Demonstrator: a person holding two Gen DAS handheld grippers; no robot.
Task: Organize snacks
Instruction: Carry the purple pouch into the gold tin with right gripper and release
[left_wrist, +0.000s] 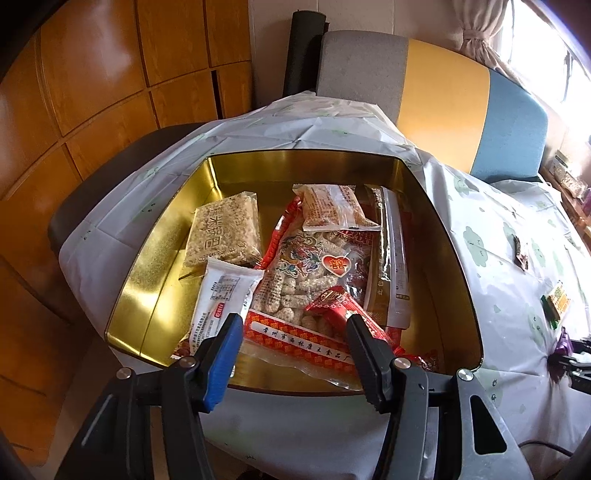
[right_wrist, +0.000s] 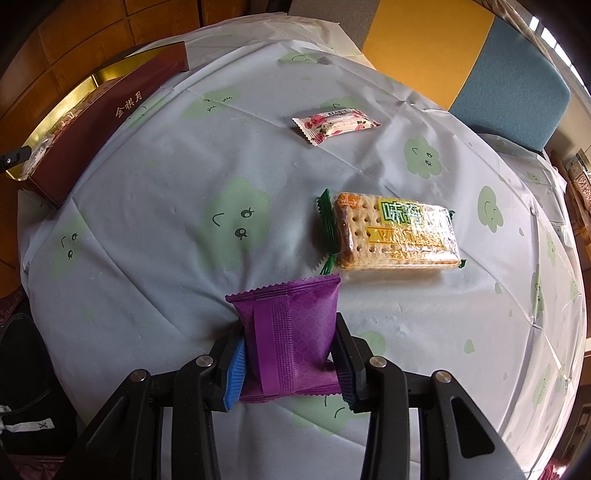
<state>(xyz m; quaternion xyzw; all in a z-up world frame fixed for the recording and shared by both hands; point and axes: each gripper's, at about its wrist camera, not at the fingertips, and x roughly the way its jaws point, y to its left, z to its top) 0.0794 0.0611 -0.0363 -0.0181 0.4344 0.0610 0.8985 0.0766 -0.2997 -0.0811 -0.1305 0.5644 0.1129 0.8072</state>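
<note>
In the left wrist view, a gold-lined tin box (left_wrist: 155, 295) holds several snack packs: a rice cake pack (left_wrist: 223, 232), a white packet (left_wrist: 221, 295), a big red-trimmed bag (left_wrist: 314, 273), a small red packet (left_wrist: 343, 308). My left gripper (left_wrist: 291, 325) is open and empty above the tin's near edge. In the right wrist view, my right gripper (right_wrist: 288, 354) is shut on a purple snack packet (right_wrist: 291, 336) just above the tablecloth. A cracker pack (right_wrist: 391, 232) and a rose-print candy packet (right_wrist: 336, 123) lie on the table beyond it.
The tin's dark red outer wall (right_wrist: 110, 122) stands at the far left of the right wrist view. A pale tablecloth (right_wrist: 184, 177) with green cloud faces covers the round table. A grey, yellow and blue chair back (left_wrist: 443, 96) is behind. The cracker pack (left_wrist: 556, 302) shows at right in the left wrist view.
</note>
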